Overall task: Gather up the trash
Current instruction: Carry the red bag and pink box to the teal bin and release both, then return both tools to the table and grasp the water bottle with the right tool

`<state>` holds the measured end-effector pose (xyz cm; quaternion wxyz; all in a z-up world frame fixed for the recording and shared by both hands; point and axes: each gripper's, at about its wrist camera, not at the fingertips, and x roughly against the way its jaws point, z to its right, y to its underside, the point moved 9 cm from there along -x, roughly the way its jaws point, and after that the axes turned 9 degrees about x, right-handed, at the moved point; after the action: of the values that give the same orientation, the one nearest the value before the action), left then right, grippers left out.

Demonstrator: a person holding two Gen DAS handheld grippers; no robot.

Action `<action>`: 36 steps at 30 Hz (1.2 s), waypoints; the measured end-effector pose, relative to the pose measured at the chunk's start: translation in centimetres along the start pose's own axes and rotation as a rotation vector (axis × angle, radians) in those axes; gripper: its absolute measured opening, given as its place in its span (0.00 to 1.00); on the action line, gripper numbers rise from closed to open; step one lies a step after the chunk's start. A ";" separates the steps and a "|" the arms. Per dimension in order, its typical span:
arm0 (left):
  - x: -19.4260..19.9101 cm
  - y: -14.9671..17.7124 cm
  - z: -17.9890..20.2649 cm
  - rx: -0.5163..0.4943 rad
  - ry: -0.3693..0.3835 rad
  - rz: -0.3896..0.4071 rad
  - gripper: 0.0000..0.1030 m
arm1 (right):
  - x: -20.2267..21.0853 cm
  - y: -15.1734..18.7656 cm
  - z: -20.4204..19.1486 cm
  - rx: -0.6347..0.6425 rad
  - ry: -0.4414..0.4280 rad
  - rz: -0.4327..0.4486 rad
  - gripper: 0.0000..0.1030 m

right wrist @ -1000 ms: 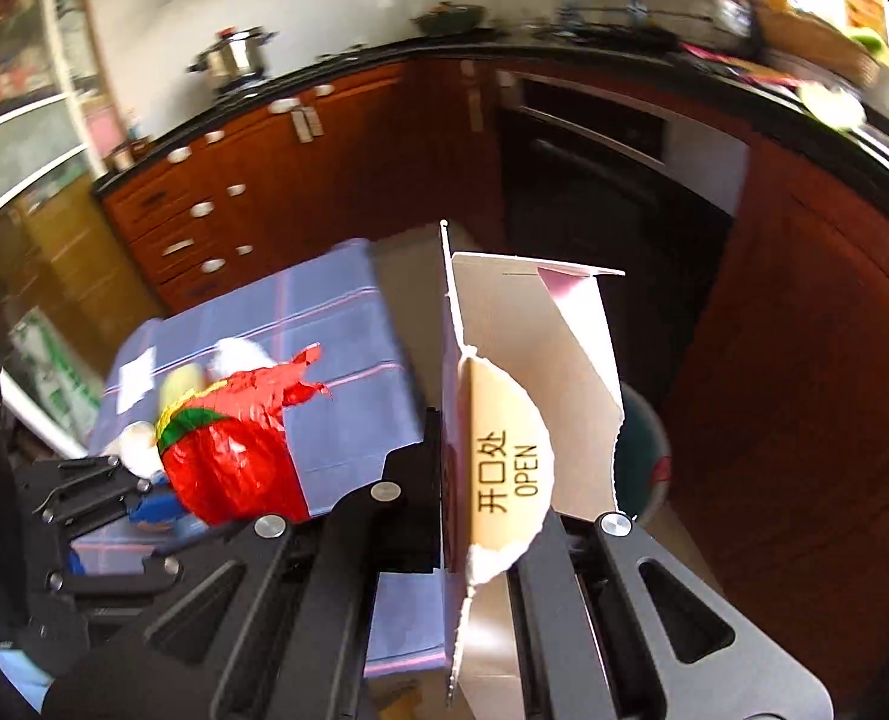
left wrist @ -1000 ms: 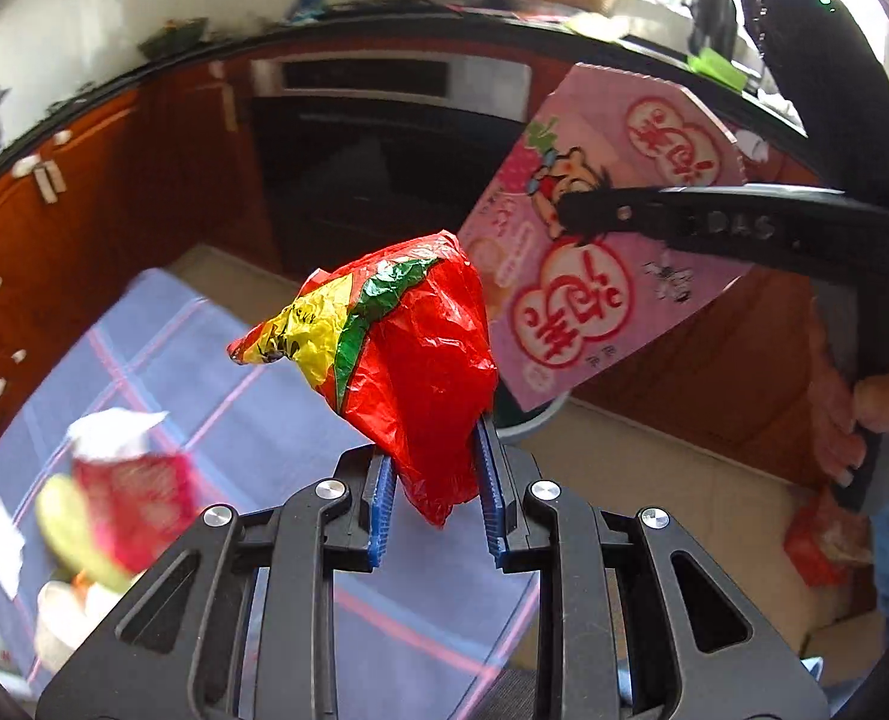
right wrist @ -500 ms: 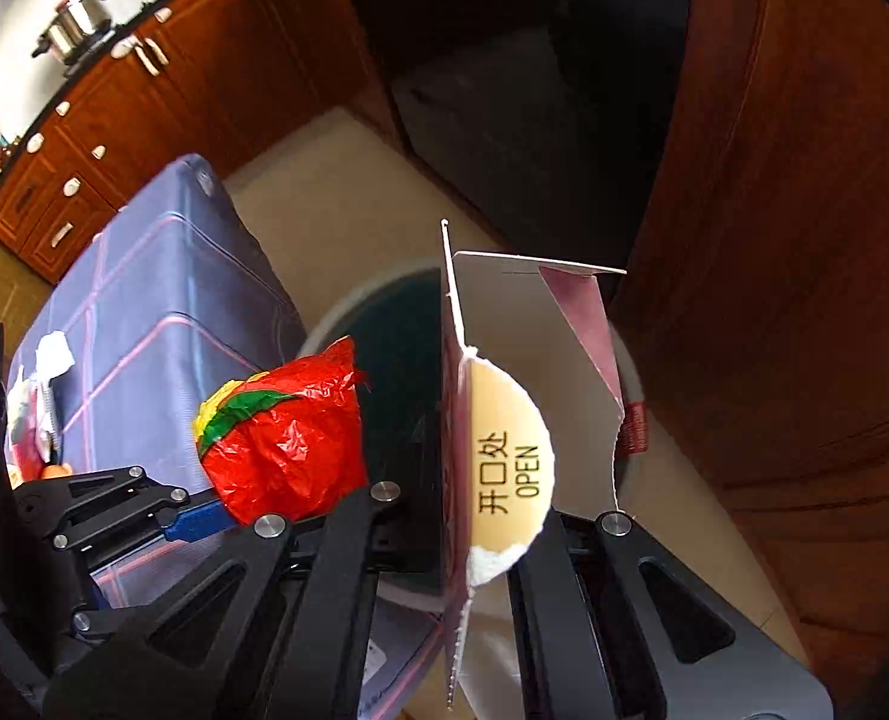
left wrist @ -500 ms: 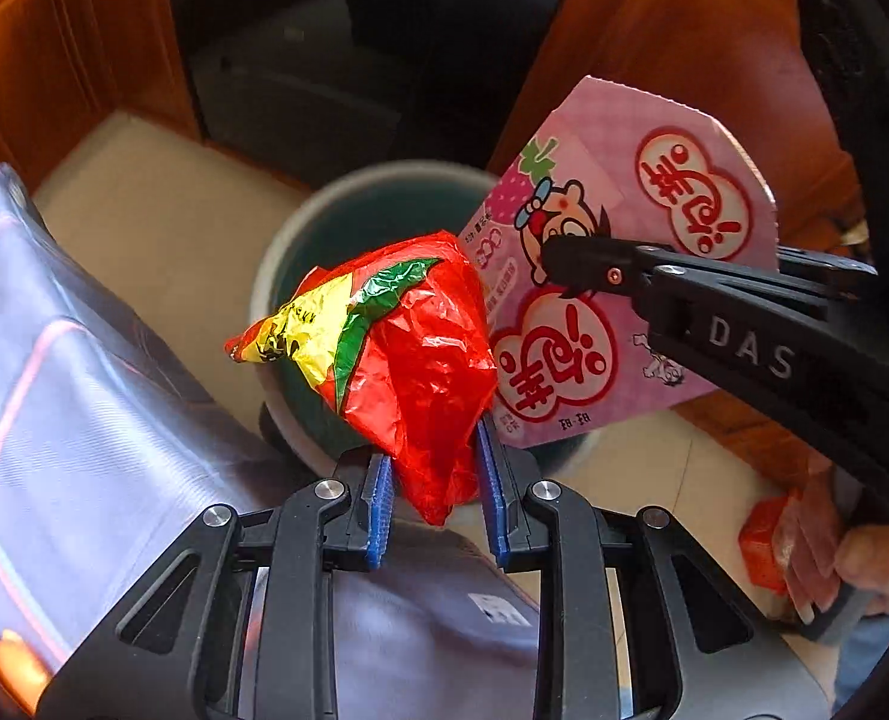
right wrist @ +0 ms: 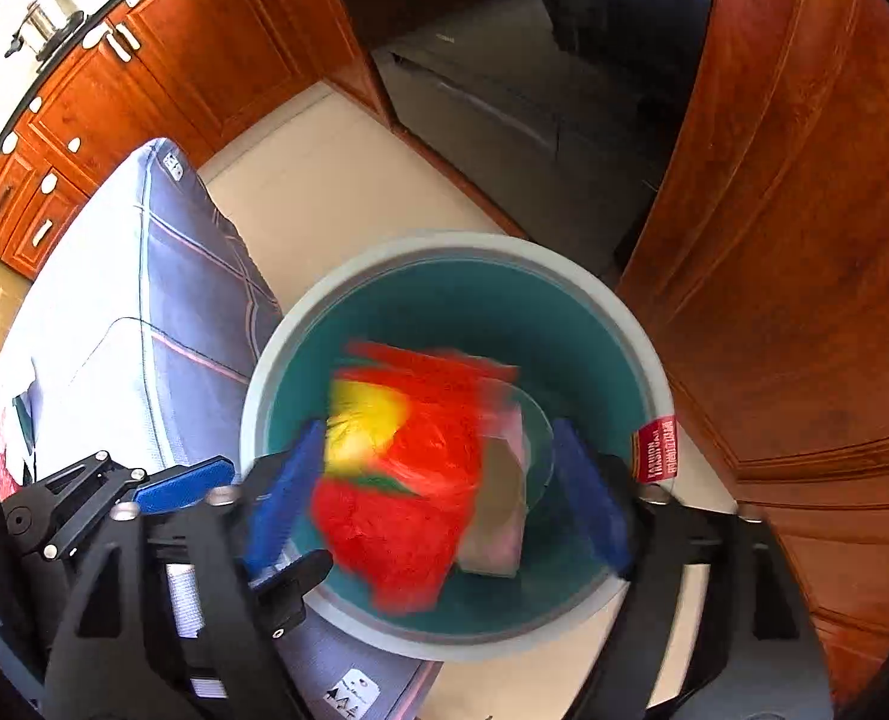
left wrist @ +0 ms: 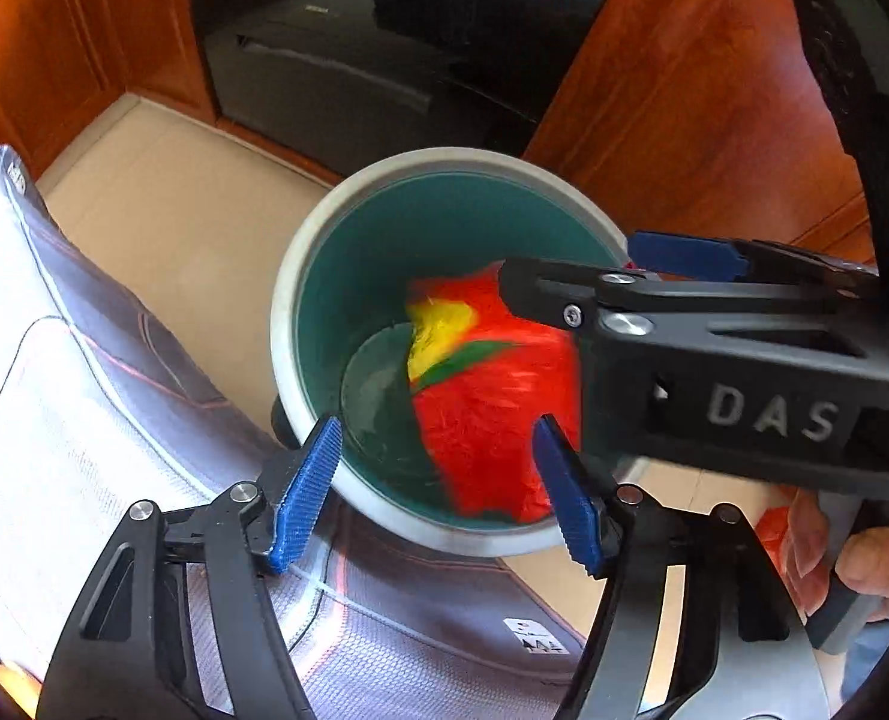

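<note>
A round bin (left wrist: 288,306) (right wrist: 252,408), white-rimmed and teal inside, stands on the floor below both grippers. A red, yellow and green wrapper (left wrist: 480,396) (right wrist: 396,480), blurred, is inside the bin's mouth, clear of any pad. Beside it in the right wrist view lies a pink carton (right wrist: 498,510), also blurred, in the bin. My left gripper (left wrist: 438,480) hangs over the near rim with its jaws opening, nothing pressed between them. My right gripper (right wrist: 438,492) (left wrist: 672,252) is above the bin, jaws opening wide and free of the carton.
A bluish-grey cloth with pink lines (left wrist: 84,420) (right wrist: 144,324) covers the surface left of the bin. Wooden cabinets (right wrist: 804,240) and a dark oven front (left wrist: 354,60) stand close behind. A hand (left wrist: 864,570) holds the right gripper's handle.
Both grippers have opened, letting go of the wrapper and the pink carton, which have dropped into the bin. Before that both grippers came down from the table over the bin.
</note>
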<state>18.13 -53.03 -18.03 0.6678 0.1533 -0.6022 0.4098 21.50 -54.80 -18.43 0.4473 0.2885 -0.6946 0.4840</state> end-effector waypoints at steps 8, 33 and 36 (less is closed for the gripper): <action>0.9 1.2 -2.3 -0.005 -0.005 0.025 0.69 | 1.5 0.6 0.0 0.013 0.013 -0.019 0.82; 15.6 8.8 -7.1 0.026 -0.024 0.230 0.90 | 12.6 3.2 -9.3 0.122 -0.057 0.093 0.94; 17.7 10.9 -9.7 0.060 -0.050 0.264 0.93 | 13.6 3.7 -13.3 0.191 -0.096 0.094 0.94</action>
<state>15.71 -33.11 -6.95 0.5880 0.1024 -0.6210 0.5080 17.09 -40.62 -5.98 0.3609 0.3197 -0.6787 0.5540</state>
